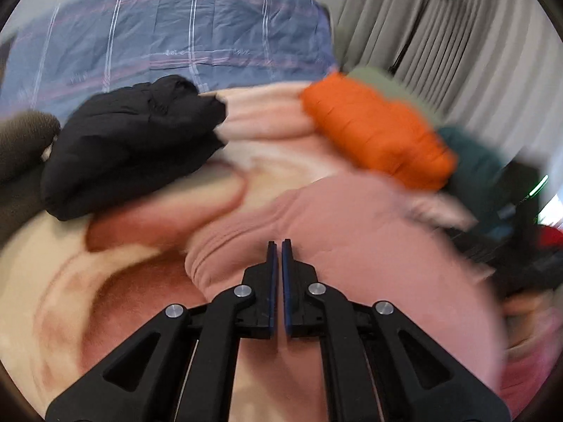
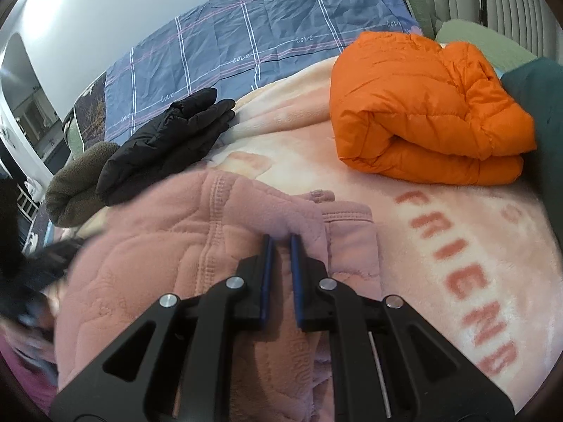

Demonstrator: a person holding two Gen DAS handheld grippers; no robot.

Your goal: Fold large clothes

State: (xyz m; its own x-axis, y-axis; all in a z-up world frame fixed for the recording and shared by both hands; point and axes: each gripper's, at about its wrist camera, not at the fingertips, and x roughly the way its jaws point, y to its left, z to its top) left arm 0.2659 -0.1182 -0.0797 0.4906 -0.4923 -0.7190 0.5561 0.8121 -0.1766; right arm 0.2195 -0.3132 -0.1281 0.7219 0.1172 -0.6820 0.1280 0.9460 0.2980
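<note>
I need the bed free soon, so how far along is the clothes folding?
Done, by the look of it: the orange jacket and the black jacket lie folded on the blanket. In hand: the pink fleece, with the right gripper shut on a fold of it, while the left gripper is shut and empty. Left: finishing the fleece, which is only partly folded.

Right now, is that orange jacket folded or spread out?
Folded. The orange jacket lies on the blanket as a compact bundle, its layers doubled over with a rounded fold along the near edge.
</note>
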